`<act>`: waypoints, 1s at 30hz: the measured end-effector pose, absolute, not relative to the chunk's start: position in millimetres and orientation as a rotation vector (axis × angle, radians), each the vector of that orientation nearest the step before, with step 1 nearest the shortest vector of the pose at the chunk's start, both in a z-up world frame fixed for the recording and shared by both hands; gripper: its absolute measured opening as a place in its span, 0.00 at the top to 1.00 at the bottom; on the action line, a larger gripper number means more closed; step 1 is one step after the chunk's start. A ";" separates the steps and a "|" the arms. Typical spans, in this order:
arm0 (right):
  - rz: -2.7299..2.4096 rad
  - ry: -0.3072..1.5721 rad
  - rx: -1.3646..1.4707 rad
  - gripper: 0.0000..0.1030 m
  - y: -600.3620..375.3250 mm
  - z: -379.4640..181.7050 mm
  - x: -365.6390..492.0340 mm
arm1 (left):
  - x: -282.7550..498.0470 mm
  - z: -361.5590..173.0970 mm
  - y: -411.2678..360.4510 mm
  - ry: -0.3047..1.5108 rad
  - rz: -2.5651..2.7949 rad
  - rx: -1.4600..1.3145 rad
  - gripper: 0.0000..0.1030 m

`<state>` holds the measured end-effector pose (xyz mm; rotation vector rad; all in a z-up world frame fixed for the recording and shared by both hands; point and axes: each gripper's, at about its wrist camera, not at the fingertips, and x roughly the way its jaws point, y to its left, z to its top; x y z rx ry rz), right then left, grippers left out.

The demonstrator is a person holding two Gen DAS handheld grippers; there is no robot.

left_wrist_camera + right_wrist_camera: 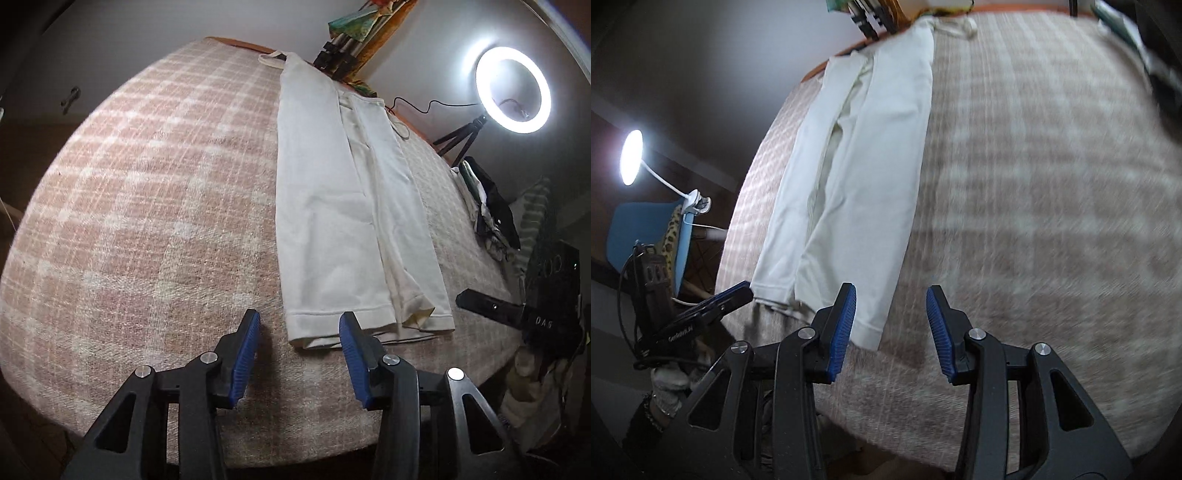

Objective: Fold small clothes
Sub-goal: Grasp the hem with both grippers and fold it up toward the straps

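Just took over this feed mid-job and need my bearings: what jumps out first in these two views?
A long cream garment, folded lengthwise, lies in a strip on the pink plaid blanket, its hem nearest the cameras. Both grippers hang open and empty at that hem: the left gripper at its left corner, the right gripper at its right corner. A lit ring light on a tripod glares at the bed's far right edge.

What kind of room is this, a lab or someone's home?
Probably a home room set up for filming: a checked blanket covers the surface, white trousers lie on it, and a ring light stands beside it.
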<state>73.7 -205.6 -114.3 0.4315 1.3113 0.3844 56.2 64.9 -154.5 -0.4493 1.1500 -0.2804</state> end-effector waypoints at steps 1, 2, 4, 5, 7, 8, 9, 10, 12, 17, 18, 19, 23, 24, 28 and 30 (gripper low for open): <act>0.393 1.320 0.438 0.59 -204.0 -118.8 72.0 | 57.2 -157.8 66.4 1.159 -0.287 -0.469 0.61; 0.401 1.326 0.435 0.59 -202.4 -121.3 70.1 | 58.1 -160.4 68.2 1.167 -0.292 -0.493 0.64; 0.423 1.332 0.428 0.59 -198.3 -124.6 68.2 | 59.3 -161.6 73.0 1.164 -0.304 -0.535 0.66; 0.433 1.330 0.431 0.59 -196.7 -124.9 66.3 | 59.7 -161.8 73.9 1.168 -0.315 -0.547 0.70; 0.448 1.326 0.437 0.59 -195.1 -125.6 64.1 | 60.7 -163.9 73.5 1.177 -0.326 -0.559 0.73; 0.452 1.321 0.441 0.59 -195.4 -125.8 63.1 | 60.5 -164.3 73.4 1.173 -0.329 -0.562 0.74; 0.459 1.318 0.446 0.59 -195.6 -125.7 62.5 | 60.7 -164.2 72.6 1.174 -0.336 -0.562 0.82; 0.466 1.317 0.452 0.59 -193.3 -125.8 62.3 | 62.0 -165.6 70.8 1.183 -0.350 -0.566 0.86; 0.477 1.334 0.457 0.59 -190.4 -127.8 62.5 | 63.7 -168.6 67.0 1.192 -0.357 -0.566 0.93; 0.505 1.356 0.449 0.91 -183.3 -135.1 63.2 | 63.5 -164.2 64.0 1.172 -0.369 -0.551 0.98; 0.506 1.351 0.463 0.91 -184.8 -136.0 63.0 | 63.3 -161.3 63.3 1.161 -0.371 -0.553 0.98; 0.508 1.352 0.468 0.92 -185.8 -135.4 62.6 | 61.7 -157.4 64.1 1.148 -0.371 -0.550 0.98; 0.528 1.321 0.468 0.93 -190.2 -121.8 56.5 | 53.0 -144.9 66.0 1.110 -0.369 -0.514 0.99; 0.532 1.312 0.467 0.94 -190.6 -117.6 54.1 | 50.2 -142.7 65.6 1.105 -0.371 -0.506 0.99; 0.540 1.300 0.455 0.94 -195.7 -110.5 45.4 | 38.6 -141.2 62.2 1.106 -0.383 -0.471 0.99; 0.528 1.317 0.449 0.94 -197.4 -118.0 45.3 | 40.3 -145.9 57.8 1.120 -0.379 -0.450 0.99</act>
